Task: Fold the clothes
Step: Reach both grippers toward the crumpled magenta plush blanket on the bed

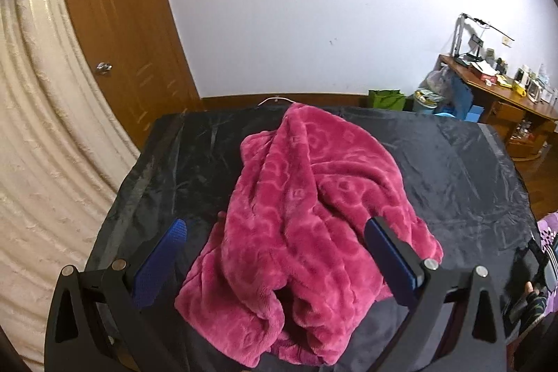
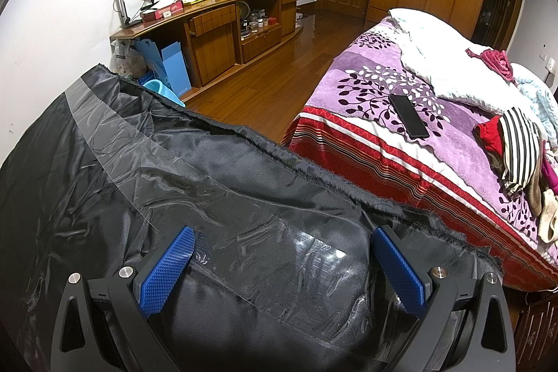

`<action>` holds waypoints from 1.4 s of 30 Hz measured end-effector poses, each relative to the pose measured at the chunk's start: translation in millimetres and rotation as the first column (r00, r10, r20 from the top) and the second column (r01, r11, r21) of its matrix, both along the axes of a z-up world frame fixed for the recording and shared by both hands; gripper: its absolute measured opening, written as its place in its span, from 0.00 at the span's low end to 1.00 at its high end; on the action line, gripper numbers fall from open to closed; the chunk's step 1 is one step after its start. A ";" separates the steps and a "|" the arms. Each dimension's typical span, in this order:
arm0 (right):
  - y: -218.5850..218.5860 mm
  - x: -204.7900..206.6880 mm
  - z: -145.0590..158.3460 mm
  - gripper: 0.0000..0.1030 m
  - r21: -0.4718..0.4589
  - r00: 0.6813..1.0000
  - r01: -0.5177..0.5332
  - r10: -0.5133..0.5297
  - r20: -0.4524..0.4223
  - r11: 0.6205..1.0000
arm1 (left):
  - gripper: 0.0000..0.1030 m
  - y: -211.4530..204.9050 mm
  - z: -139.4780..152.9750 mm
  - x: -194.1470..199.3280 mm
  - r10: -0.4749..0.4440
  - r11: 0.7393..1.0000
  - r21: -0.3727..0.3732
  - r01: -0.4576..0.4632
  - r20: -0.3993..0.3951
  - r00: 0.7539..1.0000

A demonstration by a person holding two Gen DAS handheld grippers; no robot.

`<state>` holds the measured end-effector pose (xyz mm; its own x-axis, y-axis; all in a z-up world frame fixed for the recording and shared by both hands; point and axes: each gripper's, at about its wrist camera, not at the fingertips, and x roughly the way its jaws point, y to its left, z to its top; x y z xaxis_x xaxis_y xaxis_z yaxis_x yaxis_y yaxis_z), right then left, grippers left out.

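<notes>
A crumpled magenta fleece garment [image 1: 307, 208] lies in a heap in the middle of the black-covered table [image 1: 464, 162]. My left gripper [image 1: 275, 225] stands open just above its near end, its blue pads [image 1: 160, 260] wide apart on either side of the heap, nothing pinched between them. A white hanger hook [image 1: 275, 100] peeks out behind the garment at the far edge. In the right wrist view my right gripper [image 2: 284, 234] is open over the bare black cloth [image 2: 104, 162] near the table's right edge, holding nothing. The garment does not show in that view.
A bed with a purple patterned blanket [image 2: 383, 86] stands right of the table, with a phone [image 2: 408, 115] and a pile of clothes [image 2: 519, 142] on it. A wooden sideboard [image 2: 216, 23] runs along the far wall. A cream curtain [image 1: 38, 128] and wooden door [image 1: 115, 23] are at left.
</notes>
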<state>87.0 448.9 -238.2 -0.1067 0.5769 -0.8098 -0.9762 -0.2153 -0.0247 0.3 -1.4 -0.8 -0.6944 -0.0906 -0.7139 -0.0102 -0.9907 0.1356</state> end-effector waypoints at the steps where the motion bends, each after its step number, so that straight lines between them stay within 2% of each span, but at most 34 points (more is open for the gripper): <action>1: 0.0 0.0 0.0 1.00 0.000 1.000 0.000 0.000 -0.001 1.000 | 0.99 -3.2 -1.9 0.7 0.006 1.000 0.010 -0.006 0.010 1.000; 11: -1.4 -0.6 0.7 1.00 -0.013 1.000 -0.018 0.018 0.001 1.000 | 0.99 -35.1 -21.2 7.5 0.059 0.992 0.107 -0.071 0.111 0.992; 17: -8.5 -2.7 3.5 1.00 -0.055 0.997 -0.076 0.077 0.012 0.996 | 0.99 -84.3 -42.5 7.9 0.127 0.955 0.250 -0.162 0.154 0.980; 22: -14.4 -4.4 5.9 1.00 -0.089 0.992 -0.124 0.126 0.020 0.988 | 0.99 -117.3 -67.7 -9.5 0.154 0.950 0.240 -0.200 0.195 0.969; 27: -58.6 -32.3 32.0 1.00 -0.050 0.962 -0.274 0.272 -0.032 0.961 | 0.99 -142.0 -93.4 -36.1 0.115 0.948 0.261 -0.181 0.249 0.962; 29: -82.9 -51.7 47.2 1.00 -0.038 0.931 -0.361 0.358 -0.071 0.932 | 0.99 -147.9 -104.9 -50.1 0.087 0.950 0.270 -0.160 0.263 0.961; 31: -111.7 -75.5 65.4 1.00 -0.014 0.879 -0.468 0.464 -0.109 0.884 | 0.99 -151.9 -113.9 -62.8 0.058 0.948 0.286 -0.141 0.278 0.959; 36: -182.8 -124.7 102.0 1.00 0.017 0.717 -0.679 0.668 -0.200 0.734 | 0.99 -151.9 -134.2 -91.0 -0.025 0.944 0.320 -0.083 0.322 0.947; 40: -247.6 -154.7 127.0 1.00 0.034 0.559 -0.811 0.790 -0.251 0.585 | 0.99 -159.7 -148.1 -108.0 -0.052 0.937 0.341 -0.076 0.352 0.935; 41: -265.9 -161.9 132.6 1.00 0.042 0.512 -0.841 0.820 -0.258 0.539 | 0.99 -163.8 -150.7 -111.1 -0.053 0.934 0.347 -0.080 0.355 0.933; 42: -286.7 -168.9 137.4 1.00 0.051 0.450 -0.877 0.854 -0.261 0.477 | 0.99 -167.9 -152.6 -113.9 -0.052 0.932 0.353 -0.084 0.358 0.932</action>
